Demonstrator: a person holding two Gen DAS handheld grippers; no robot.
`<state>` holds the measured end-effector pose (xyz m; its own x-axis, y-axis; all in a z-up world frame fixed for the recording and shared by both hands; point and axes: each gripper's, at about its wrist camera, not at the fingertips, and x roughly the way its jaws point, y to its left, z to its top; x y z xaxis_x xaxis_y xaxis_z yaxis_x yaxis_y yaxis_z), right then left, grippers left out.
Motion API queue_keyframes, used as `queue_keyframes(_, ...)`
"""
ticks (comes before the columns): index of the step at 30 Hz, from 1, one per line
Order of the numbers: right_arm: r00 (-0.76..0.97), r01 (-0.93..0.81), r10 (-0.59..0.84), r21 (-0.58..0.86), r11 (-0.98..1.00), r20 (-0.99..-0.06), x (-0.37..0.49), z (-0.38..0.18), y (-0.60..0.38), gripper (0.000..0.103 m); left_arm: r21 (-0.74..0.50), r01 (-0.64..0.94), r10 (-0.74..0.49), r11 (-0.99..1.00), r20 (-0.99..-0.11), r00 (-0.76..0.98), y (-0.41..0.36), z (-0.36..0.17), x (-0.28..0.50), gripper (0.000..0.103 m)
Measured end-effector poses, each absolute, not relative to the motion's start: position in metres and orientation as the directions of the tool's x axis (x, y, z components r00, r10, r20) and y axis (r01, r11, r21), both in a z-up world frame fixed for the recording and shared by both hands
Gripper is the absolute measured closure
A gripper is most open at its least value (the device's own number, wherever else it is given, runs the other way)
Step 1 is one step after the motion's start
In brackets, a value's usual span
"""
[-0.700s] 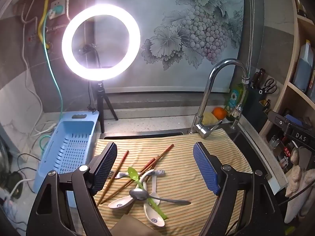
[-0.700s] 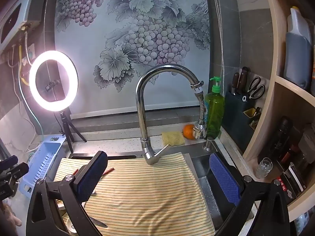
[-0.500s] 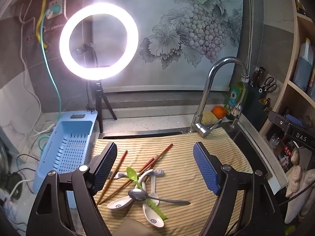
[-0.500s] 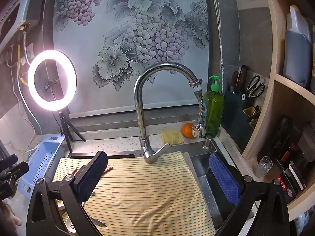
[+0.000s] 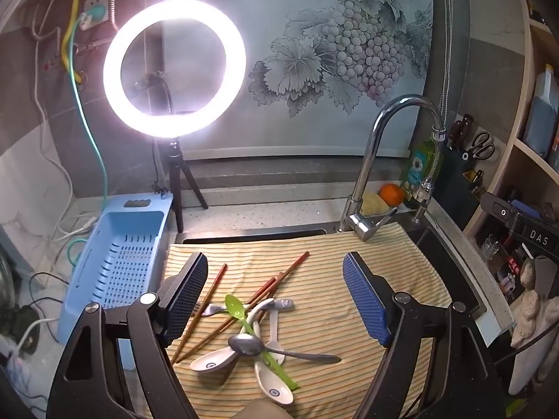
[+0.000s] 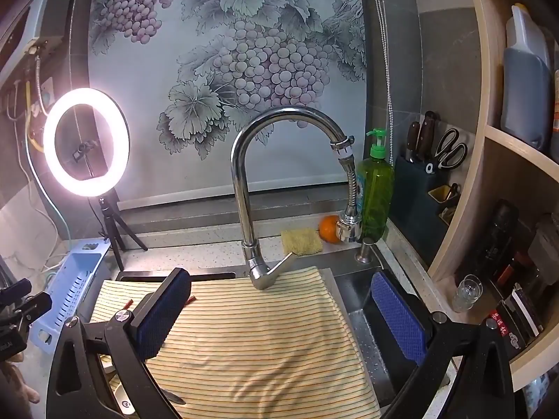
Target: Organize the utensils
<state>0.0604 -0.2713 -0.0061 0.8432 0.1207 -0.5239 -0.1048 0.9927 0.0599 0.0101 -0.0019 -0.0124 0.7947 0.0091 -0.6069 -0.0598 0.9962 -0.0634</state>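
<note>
Grey-blue wall art of grape clusters [image 5: 349, 49] fills the background behind our sink area, and we take the curved chrome faucet [image 5: 380, 160] as our landmark. Left of the faucet, a glowing white ring light on a black tripod [image 5: 174, 66] stands on the speckled stone desk [image 5: 265, 214]. In front of the faucet's base a yellow cloth with thin orange stripes [image 5: 394, 279] is spread out. Farther left of the faucet, beside the cloth's edge, sits a pale blue slotted plastic basket [image 5: 118, 262].

Our left claw [image 5: 276, 300] hangs wide open above the cloth, gripping nothing. Below it, in front of the faucet and to its left, the utensils lie in a crossed heap: reddish-brown wooden chopsticks [image 5: 279, 279], white ceramic soup spoons [image 5: 274, 382], a grey metal spoon [image 5: 246, 345] and a lime-green plastic spoon [image 5: 234, 305] resting across one another.

Our right claw [image 6: 279, 317] is also spread wide and empty, directly in front of the faucet. Just right of the faucet stand a green soap bottle [image 6: 375, 185], a yellow sponge [image 6: 301, 241] and an orange fruit [image 6: 328, 229].
</note>
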Motion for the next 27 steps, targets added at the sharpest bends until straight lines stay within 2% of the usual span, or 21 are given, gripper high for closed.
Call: queue_keyframes(27, 0.837, -0.111, 0.127, 0.062, 0.992, -0.533, 0.0664, -0.0099, -0.2674, 0.001, -0.056, -0.053, 0.008, 0.997, -0.609, 0.793, -0.0016, -0.0145, 0.0108, 0.023)
